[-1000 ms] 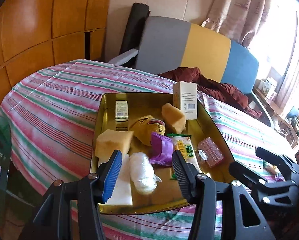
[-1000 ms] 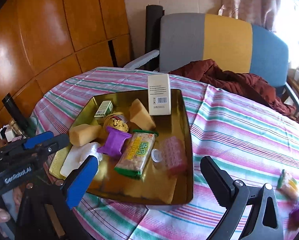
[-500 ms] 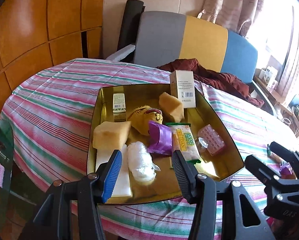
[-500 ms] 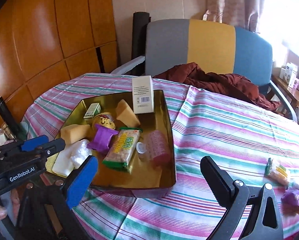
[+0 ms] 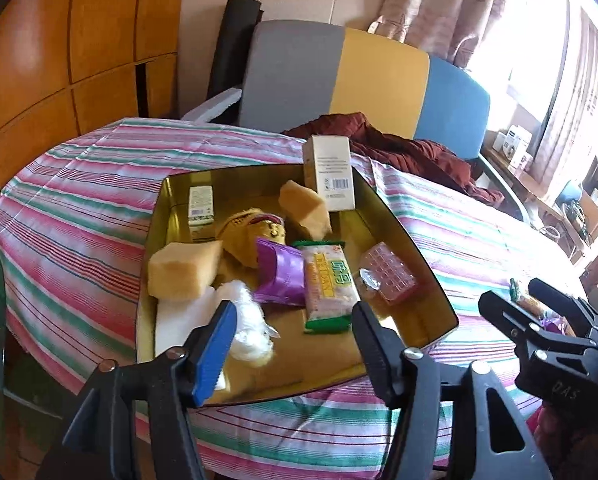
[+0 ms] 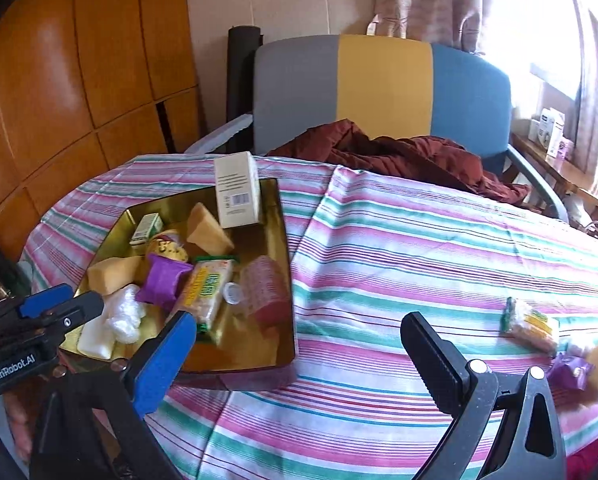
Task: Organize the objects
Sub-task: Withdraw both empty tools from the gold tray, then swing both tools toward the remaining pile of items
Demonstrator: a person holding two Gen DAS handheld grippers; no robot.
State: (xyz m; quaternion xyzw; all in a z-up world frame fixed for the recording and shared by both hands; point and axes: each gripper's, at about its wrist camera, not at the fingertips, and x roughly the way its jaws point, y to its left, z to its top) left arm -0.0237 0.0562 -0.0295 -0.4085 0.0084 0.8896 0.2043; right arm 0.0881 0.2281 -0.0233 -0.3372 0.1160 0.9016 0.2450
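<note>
We see a striped tablecloth [image 6: 399,240], pink, green and white, over the round table. Behind it, a chair [image 6: 383,92] with grey, yellow and blue back panels, a dark red garment [image 6: 399,156] heaped on its seat. Orange wood panelling [image 5: 59,40] on the left wall, a black roll [image 5: 235,44] leaning upright beside the chair, patterned curtains [image 5: 439,4] at the bright window.

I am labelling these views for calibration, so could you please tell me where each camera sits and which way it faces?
Left wrist: sits on the left gripper, looking down over the gold metal tray; its opening jaws are empty, and the right gripper shows.
Right wrist: sits on the right gripper, facing the pink and green striped tablecloth beside the tray; the left gripper and a hand show.
Shared: tray, tall cream cardboard box, chair.
</note>
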